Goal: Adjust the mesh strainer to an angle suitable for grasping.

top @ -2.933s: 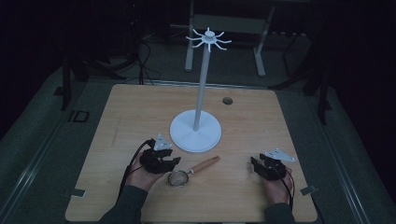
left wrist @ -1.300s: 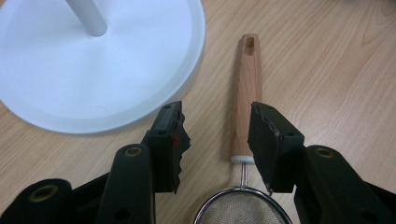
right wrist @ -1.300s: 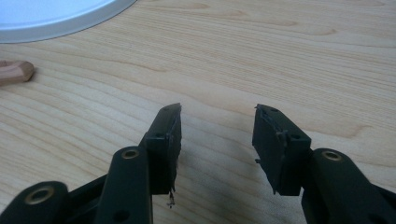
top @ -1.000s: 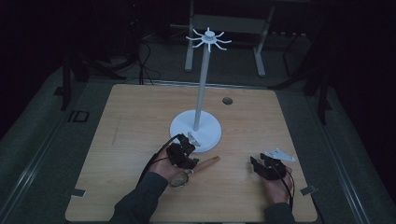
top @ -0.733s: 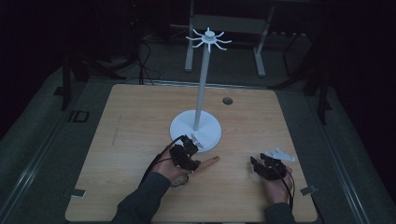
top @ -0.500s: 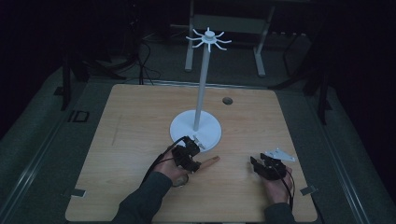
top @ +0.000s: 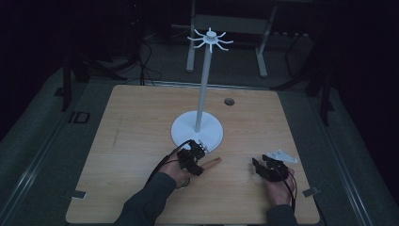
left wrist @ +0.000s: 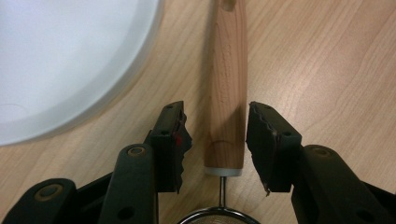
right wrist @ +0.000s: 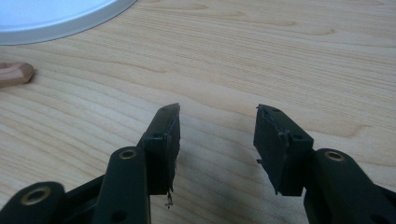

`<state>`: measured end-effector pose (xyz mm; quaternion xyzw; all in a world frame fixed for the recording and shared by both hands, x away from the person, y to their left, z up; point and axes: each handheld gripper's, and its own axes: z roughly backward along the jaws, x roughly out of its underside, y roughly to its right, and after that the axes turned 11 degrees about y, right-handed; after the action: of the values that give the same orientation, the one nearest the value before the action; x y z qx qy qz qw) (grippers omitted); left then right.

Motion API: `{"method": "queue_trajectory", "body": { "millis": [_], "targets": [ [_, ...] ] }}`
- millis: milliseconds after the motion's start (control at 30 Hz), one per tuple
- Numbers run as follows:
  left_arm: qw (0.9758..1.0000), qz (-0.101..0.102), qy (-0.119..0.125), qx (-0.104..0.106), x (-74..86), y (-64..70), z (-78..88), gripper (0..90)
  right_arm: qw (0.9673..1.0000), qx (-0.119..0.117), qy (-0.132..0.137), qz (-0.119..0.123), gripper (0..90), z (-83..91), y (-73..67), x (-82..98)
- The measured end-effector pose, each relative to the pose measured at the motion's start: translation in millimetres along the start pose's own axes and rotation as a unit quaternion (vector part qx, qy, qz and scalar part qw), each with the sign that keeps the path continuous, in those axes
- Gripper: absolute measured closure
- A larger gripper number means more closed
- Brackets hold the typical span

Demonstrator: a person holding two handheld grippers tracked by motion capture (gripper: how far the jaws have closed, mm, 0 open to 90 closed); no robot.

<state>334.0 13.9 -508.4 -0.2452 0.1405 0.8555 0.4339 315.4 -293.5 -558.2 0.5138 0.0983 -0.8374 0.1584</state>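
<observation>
Both left gripper (left wrist: 215, 140) jaws newly astride handle (left wrist: 227, 84)

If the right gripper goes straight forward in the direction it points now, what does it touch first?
Probably nothing soon. The right gripper, jaws open, points along bare table. The white stand base and the wooden handle lie off to its left, though depth is unclear.
</observation>
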Motion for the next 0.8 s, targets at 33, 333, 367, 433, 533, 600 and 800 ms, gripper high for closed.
{"method": "queue_trajectory", "body": {
  "millis": [33,333,367,433,533,600,800],
  "targets": [
    [1.0000,0.000,-0.004,0.000,-0.2,0.3,-0.4,57.1,1.0000,0.000,0.000,-0.001,50.4,0.0,0.1,0.0],
    [0.9993,0.005,-0.037,0.007,2.3,-2.0,-4.4,57.5,1.0000,0.000,0.000,0.000,50.4,0.0,0.1,0.0],
    [0.9992,0.006,-0.039,0.008,2.5,-2.0,-4.9,57.9,1.0000,0.000,0.000,0.000,50.4,0.1,0.0,0.0],
    [0.9990,0.006,-0.044,0.010,3.0,-2.2,-6.3,58.4,1.0000,0.000,0.000,-0.001,50.4,0.1,0.1,0.0],
    [0.9986,0.008,-0.052,0.010,4.0,-2.5,-8.3,58.7,1.0000,0.000,0.000,-0.001,50.4,0.1,0.0,0.0],
    [0.9983,0.008,-0.057,0.014,4.7,-2.3,-9.4,59.5,1.0000,0.001,0.000,-0.001,50.4,0.1,0.0,0.0],
    [0.9979,0.011,-0.062,0.014,5.5,-3.4,-10.9,63.6,1.0000,0.001,0.001,-0.001,50.4,0.1,0.4,0.0]
  ]
}}
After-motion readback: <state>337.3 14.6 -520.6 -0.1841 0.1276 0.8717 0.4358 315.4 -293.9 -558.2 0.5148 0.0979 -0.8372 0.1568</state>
